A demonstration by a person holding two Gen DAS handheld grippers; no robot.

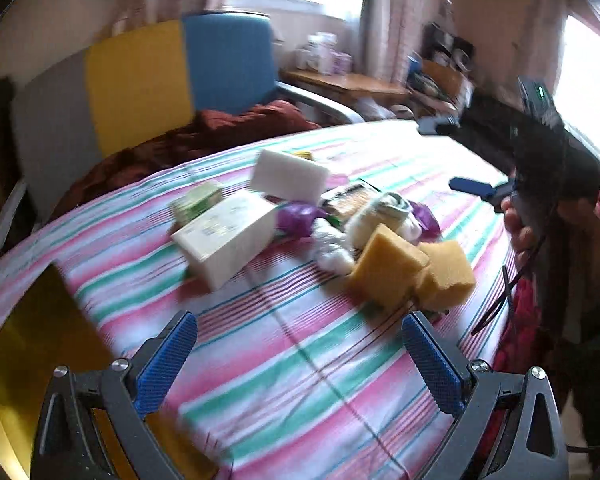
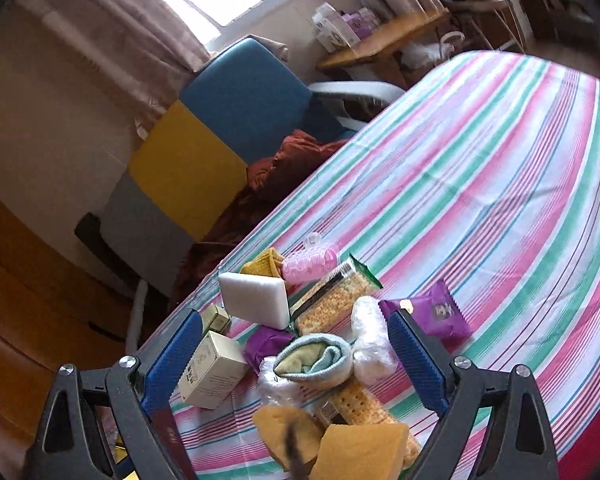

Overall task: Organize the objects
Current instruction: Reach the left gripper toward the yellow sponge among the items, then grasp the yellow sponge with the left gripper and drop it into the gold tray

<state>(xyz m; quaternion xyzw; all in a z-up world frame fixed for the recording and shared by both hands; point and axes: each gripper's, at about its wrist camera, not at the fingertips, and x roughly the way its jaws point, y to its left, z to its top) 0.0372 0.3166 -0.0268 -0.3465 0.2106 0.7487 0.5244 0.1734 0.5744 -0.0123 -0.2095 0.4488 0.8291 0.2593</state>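
Observation:
A pile of small items lies on the striped tablecloth [image 1: 300, 380]. It holds a white foam block [image 1: 290, 176], a cream box [image 1: 228, 236], two yellow sponges [image 1: 388, 268], purple packets [image 1: 300, 218] and a rolled towel [image 1: 388, 212]. My left gripper [image 1: 299, 322] hovers open just short of the pile, nothing between its pads. My right gripper [image 2: 296, 316] is open above the pile. The rolled towel [image 2: 312, 358], a cracker pack [image 2: 332, 300] and clear-wrapped bundles [image 2: 370, 344] lie below its jaws, untouched. A pink hair roller [image 2: 310, 264] lies at the far side.
A chair [image 1: 160, 80] with a grey, yellow and blue back stands past the table's far edge, with brown cloth [image 1: 220, 128] on its seat. A yellow object [image 1: 32, 340] sits at the near left. A wooden shelf [image 2: 384, 40] stands behind. A hand [image 1: 524, 224] holds the right gripper's black body.

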